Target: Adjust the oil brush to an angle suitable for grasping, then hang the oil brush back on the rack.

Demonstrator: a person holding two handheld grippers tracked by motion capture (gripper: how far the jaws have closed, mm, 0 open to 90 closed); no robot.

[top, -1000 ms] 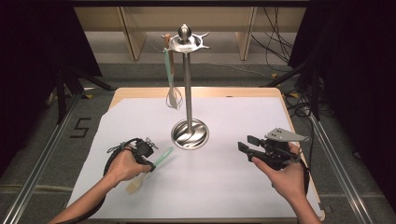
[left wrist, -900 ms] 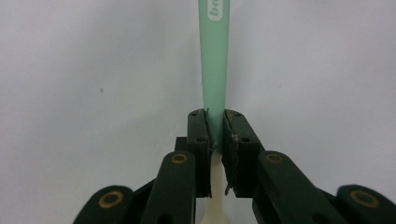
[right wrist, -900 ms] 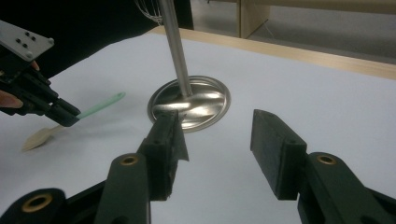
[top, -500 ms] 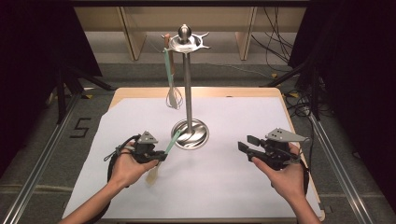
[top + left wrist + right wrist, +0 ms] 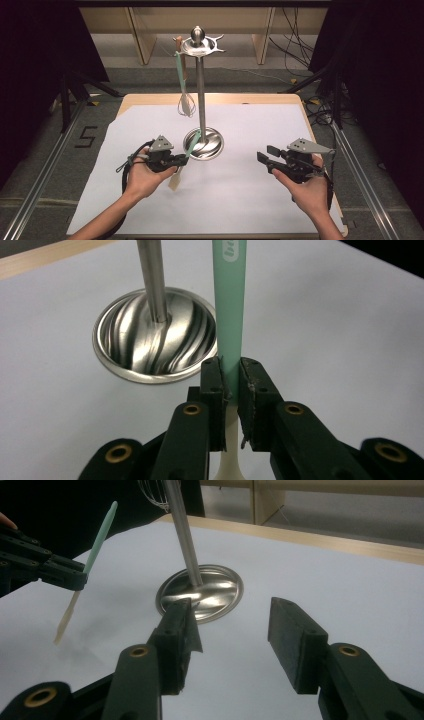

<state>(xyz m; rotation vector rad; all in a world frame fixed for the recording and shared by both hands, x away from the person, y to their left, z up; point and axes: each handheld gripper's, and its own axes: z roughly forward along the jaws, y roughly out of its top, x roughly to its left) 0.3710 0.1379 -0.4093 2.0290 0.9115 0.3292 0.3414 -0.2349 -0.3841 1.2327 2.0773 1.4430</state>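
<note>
My left gripper (image 5: 183, 160) is shut on a spatula (image 5: 193, 143) with a mint-green handle and a cream head. It holds the spatula off the white sheet, handle tip slanting up towards the metal stand's base (image 5: 212, 148). In the left gripper view the pads (image 5: 214, 382) pinch the green handle (image 5: 229, 300) just above the cream part, with the base (image 5: 145, 340) ahead. A whisk (image 5: 186, 103) hangs from the stand's top ring (image 5: 199, 45). My right gripper (image 5: 265, 154) stands open and holds nothing at the right; its jaws (image 5: 232, 625) face the base (image 5: 215, 587) and the spatula (image 5: 98, 534).
A white sheet (image 5: 240, 200) covers the wooden table. The stand's pole (image 5: 200, 95) rises upright at mid-table. A wooden-handled tool (image 5: 179, 42) hangs behind the whisk. Dark frames, rails and cables lie on the floor around the table.
My left gripper has risen and moved right towards the stand's base, lifting the spatula off the sheet and tilting it more upright. The right gripper has kept still.
</note>
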